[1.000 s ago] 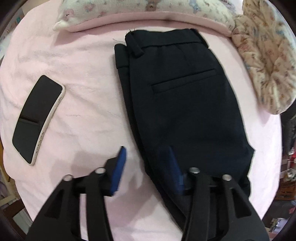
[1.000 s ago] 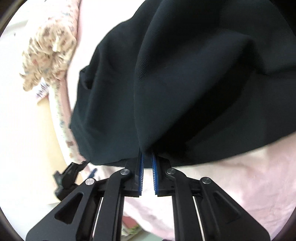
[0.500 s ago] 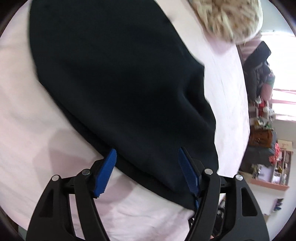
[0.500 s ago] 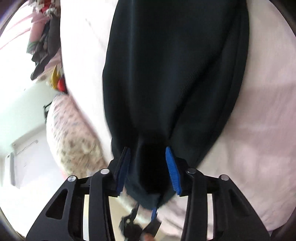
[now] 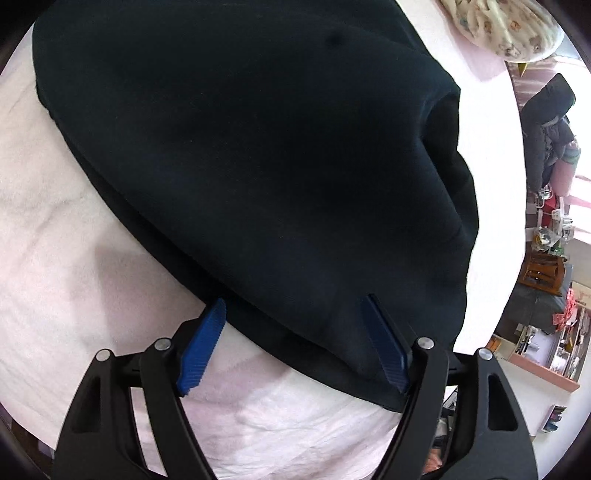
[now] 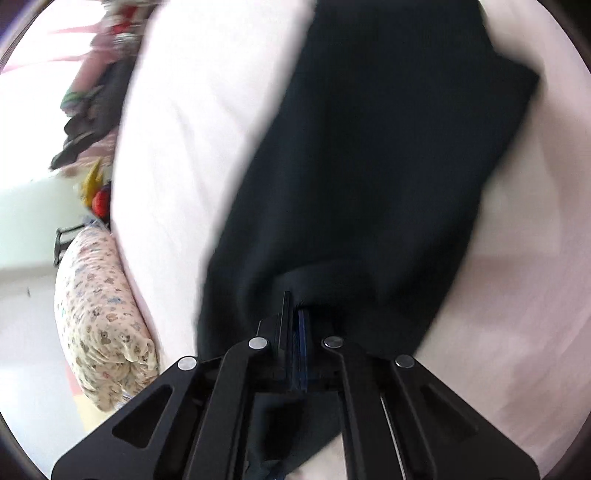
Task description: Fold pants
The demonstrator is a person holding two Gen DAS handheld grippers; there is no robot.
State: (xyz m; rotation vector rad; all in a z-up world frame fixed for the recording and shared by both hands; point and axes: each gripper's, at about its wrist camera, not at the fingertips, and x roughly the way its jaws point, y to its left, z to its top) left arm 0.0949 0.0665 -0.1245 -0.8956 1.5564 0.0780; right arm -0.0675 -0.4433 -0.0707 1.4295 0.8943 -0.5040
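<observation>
The black pants lie on a pale pink bed cover and fill most of the left wrist view. My left gripper hovers at their near edge, its jaws opening wide. Its blue pads straddle the hem without pressing it. In the right wrist view the same pants stretch away from me. My right gripper is shut on a bunched fold of the black fabric, which drapes over both fingertips.
A floral pillow lies at the top right of the left wrist view, and the pillow also shows at the lower left of the right wrist view. Beyond the bed edge, shelves and clutter stand at the right.
My left gripper swung from the waistband end down to the pants' near edge and its jaws widened; the phone left view. My right gripper opened around the fabric, then shut on it.
</observation>
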